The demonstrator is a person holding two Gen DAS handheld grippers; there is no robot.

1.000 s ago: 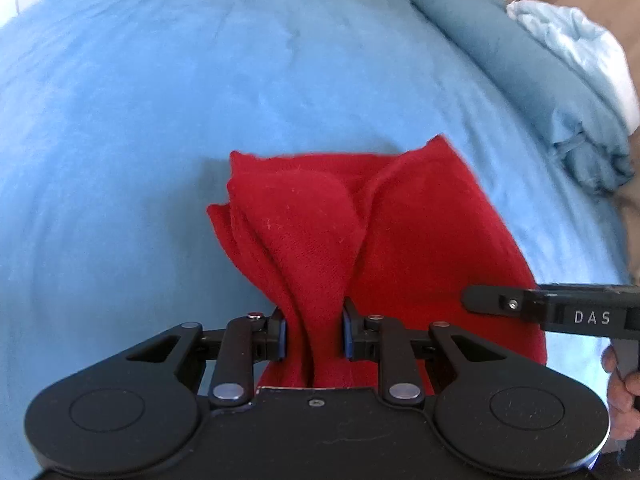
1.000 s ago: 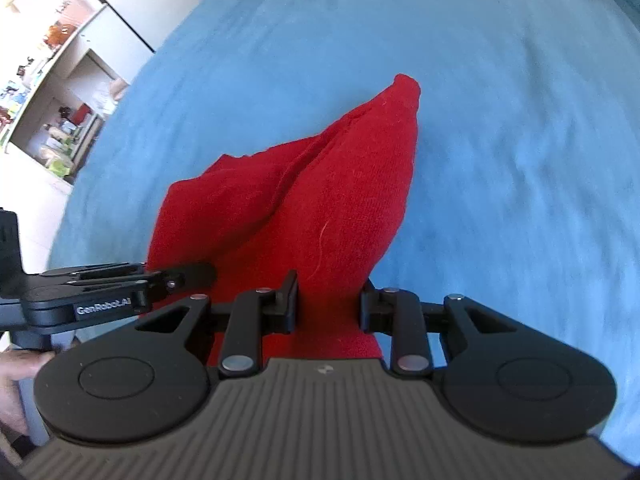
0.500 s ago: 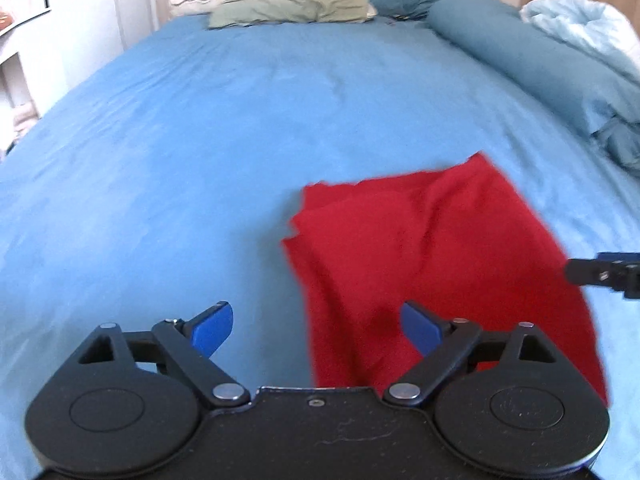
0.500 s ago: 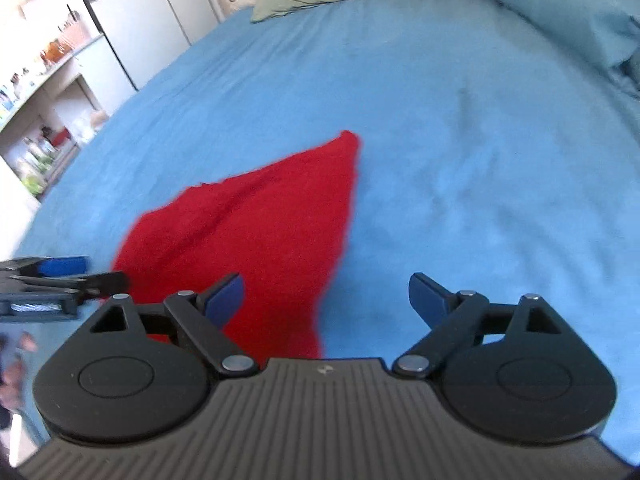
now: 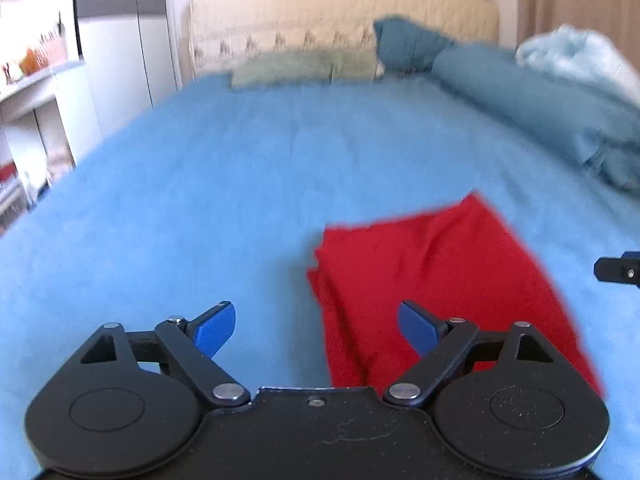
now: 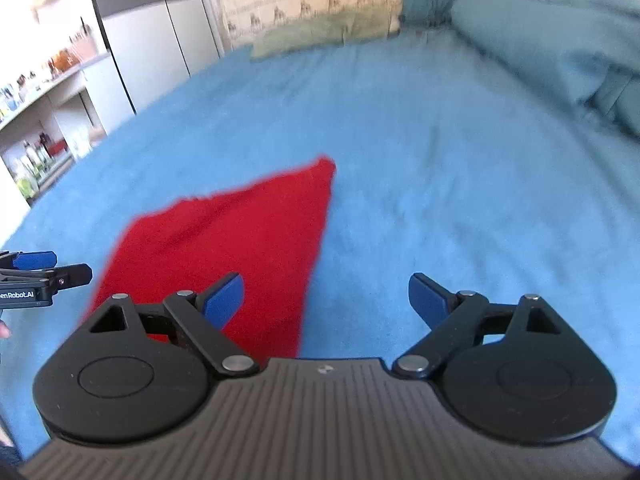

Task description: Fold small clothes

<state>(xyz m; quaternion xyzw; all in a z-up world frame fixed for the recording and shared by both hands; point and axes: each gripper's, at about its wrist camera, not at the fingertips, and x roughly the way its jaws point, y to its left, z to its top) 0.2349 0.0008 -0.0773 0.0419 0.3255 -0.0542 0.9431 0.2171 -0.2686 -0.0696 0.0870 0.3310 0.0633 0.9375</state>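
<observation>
Left tool [image 5: 316, 328] and right tool [image 6: 326, 300] both gape wide, holding nothing; the red cloth [image 5: 432, 280] lies folded flat on the bed [image 5: 200, 200]. Fold's laid down, so next I'd regrip an edge.

My left gripper's body covers the near end of the red cloth [image 5: 432, 280], and its edges smear with blur. From the right wrist I catch only the tip of my left gripper [image 6: 36, 276], cut by the frame edge. The shelf items [image 6: 36, 160] are too small and blurred to name.
</observation>
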